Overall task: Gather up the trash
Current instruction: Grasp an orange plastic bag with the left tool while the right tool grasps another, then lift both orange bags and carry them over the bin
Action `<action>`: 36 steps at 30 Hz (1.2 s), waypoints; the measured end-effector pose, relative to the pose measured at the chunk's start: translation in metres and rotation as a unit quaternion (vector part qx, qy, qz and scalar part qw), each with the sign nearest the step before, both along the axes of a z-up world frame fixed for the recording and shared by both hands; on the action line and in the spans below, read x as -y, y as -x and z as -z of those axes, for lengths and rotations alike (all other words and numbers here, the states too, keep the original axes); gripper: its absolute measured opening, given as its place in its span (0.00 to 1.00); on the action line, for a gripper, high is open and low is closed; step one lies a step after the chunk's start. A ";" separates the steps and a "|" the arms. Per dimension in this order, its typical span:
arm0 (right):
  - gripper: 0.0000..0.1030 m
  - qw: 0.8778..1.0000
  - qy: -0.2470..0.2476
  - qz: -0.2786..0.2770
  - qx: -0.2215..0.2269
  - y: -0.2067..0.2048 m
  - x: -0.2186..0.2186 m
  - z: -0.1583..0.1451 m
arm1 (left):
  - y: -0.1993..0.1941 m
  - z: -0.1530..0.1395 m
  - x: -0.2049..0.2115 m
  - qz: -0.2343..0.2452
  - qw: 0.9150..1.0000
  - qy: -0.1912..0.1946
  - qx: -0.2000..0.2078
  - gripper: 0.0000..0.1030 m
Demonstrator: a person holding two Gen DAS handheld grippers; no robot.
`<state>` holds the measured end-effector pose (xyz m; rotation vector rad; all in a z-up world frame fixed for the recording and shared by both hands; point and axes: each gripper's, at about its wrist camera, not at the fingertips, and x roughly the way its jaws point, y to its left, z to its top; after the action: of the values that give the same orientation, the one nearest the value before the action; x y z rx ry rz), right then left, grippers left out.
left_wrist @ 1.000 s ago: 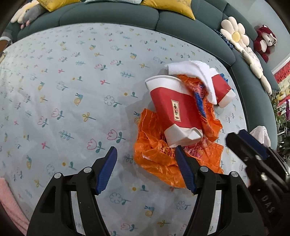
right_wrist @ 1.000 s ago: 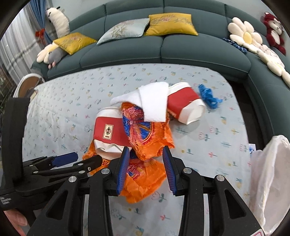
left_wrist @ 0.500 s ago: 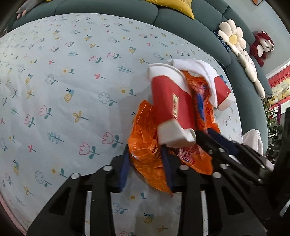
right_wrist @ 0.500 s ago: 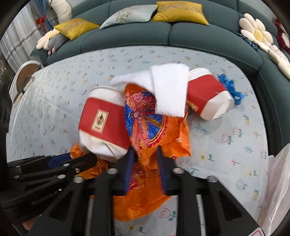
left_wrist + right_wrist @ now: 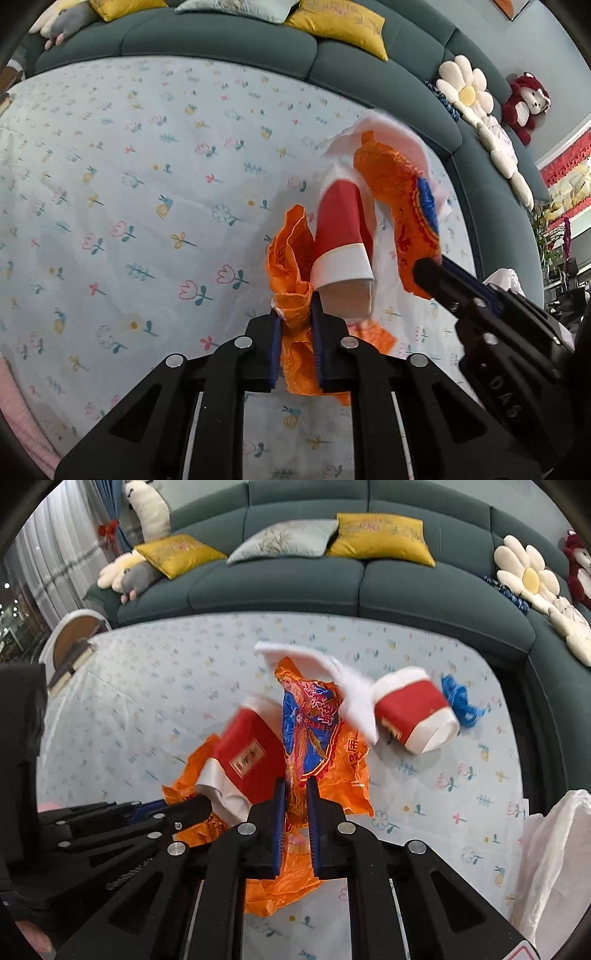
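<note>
Both grippers now pinch lifted orange bag (image 5: 295, 325).

"das" on right tongs (image 5: 428, 273); bag print unreadable.

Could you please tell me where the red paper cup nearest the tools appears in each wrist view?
Left wrist view: the red paper cup is just right of centre, above the left tool.
Right wrist view: it is left of centre, beside the orange bag.
Shared landmark: the daisy cushion on the sofa.
</note>
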<state>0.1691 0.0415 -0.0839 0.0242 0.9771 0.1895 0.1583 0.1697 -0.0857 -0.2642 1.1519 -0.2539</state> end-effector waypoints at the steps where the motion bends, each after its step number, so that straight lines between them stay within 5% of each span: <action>1: 0.10 1.000 -0.004 0.000 0.006 0.003 0.001 -0.006 | 0.002 -0.006 0.000 0.000 1.000 -0.002 0.006 0.13; 17: 0.10 0.994 -0.041 0.033 0.094 0.060 0.037 -0.091 | 0.043 -0.088 0.029 0.031 0.996 -0.007 0.080 0.13; 22: 0.10 0.993 -0.041 0.049 0.097 0.080 0.056 -0.093 | 0.054 -0.082 0.042 0.047 0.997 -0.011 0.056 0.13; 36: 0.10 0.990 -0.051 0.096 0.092 0.114 0.102 -0.083 | 0.074 -0.092 0.080 0.087 0.993 -0.023 0.077 0.14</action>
<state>0.0549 -0.0602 -0.0007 0.1917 0.7746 0.0628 0.0841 0.0901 0.0065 -0.1019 1.0281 -0.3949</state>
